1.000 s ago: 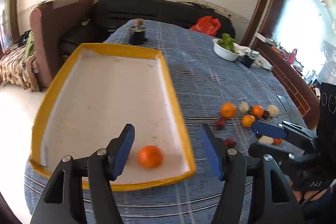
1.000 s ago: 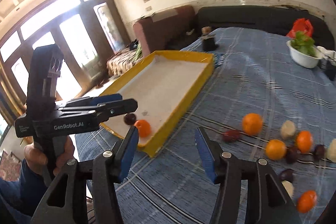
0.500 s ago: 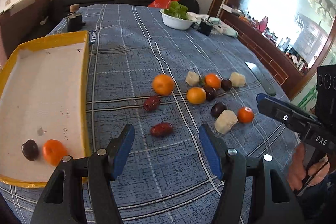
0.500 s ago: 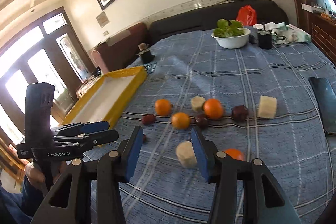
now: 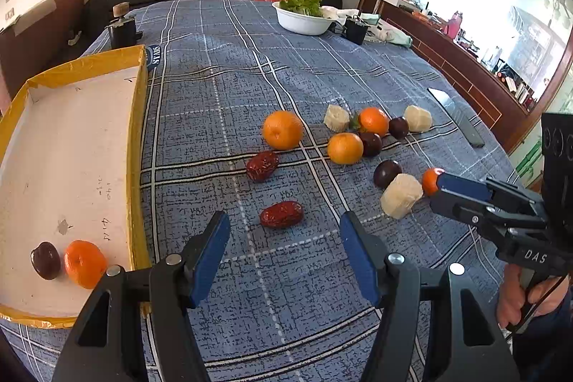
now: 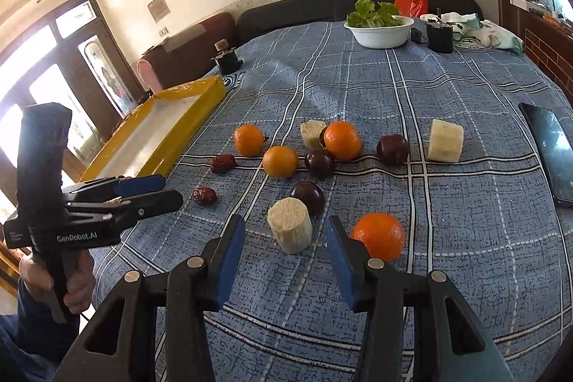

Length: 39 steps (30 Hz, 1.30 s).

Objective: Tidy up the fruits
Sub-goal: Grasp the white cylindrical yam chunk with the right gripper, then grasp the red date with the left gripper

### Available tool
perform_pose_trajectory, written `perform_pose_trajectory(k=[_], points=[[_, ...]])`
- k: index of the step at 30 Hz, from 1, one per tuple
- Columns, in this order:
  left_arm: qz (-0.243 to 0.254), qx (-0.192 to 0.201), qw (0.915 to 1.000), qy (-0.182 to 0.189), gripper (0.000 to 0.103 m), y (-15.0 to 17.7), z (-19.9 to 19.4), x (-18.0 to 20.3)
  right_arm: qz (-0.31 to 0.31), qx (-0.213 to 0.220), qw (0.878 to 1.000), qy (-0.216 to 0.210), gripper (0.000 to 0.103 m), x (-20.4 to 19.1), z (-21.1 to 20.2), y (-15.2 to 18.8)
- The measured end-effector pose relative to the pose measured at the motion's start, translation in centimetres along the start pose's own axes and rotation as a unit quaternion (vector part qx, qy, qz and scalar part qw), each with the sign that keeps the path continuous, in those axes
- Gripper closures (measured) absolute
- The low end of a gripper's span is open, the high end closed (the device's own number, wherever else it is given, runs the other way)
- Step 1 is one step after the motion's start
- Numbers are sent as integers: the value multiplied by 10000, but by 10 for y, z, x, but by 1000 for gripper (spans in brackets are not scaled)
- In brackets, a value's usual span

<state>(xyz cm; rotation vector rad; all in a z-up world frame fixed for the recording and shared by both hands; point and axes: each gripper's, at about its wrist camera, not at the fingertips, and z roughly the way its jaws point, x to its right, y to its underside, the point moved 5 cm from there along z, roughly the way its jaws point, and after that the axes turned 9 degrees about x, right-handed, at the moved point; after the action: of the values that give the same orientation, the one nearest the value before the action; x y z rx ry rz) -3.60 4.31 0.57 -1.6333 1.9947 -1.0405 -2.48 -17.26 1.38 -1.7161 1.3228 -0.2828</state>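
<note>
Tongs (image 5: 283, 256) newly over red date (image 5: 282, 214)

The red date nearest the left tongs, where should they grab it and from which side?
Grip the red date across its narrow middle, coming down from above. It lies flat on the blue cloth with its long axis running left to right between the open left tongs, so they would likely need turning to close over its short width.
</note>
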Motion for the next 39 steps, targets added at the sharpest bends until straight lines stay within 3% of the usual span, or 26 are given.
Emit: perform_pose_trajectory(k=[4, 14, 16, 17, 24, 28, 39], points=[[120, -82, 9999, -14, 40, 1, 8, 2, -178, -65, 9996, 220, 52, 2, 8, 0], [207, -248, 9995, -24, 40, 4, 24, 3, -357, -466, 9979, 271, 53, -2, 33, 4], [206, -305, 9993, -73, 40, 3, 30, 2, -305, -524, 9978, 252, 68, 1, 34, 5], [215, -341, 9991, -87, 41, 3, 32, 2, -278, -529, 9980, 209, 69, 1, 34, 6], [304, -402, 9986, -184, 54, 2, 46, 5, -291, -399, 9986, 170, 71, -2, 28, 8], [294, -333, 9986, -281, 72, 3, 46, 3, -119, -334, 9993, 71, 71, 2, 25, 7], [199, -82, 9995, -238, 72, 2, 35, 3, -134, -141, 9998, 30, 71, -1, 19, 6]])
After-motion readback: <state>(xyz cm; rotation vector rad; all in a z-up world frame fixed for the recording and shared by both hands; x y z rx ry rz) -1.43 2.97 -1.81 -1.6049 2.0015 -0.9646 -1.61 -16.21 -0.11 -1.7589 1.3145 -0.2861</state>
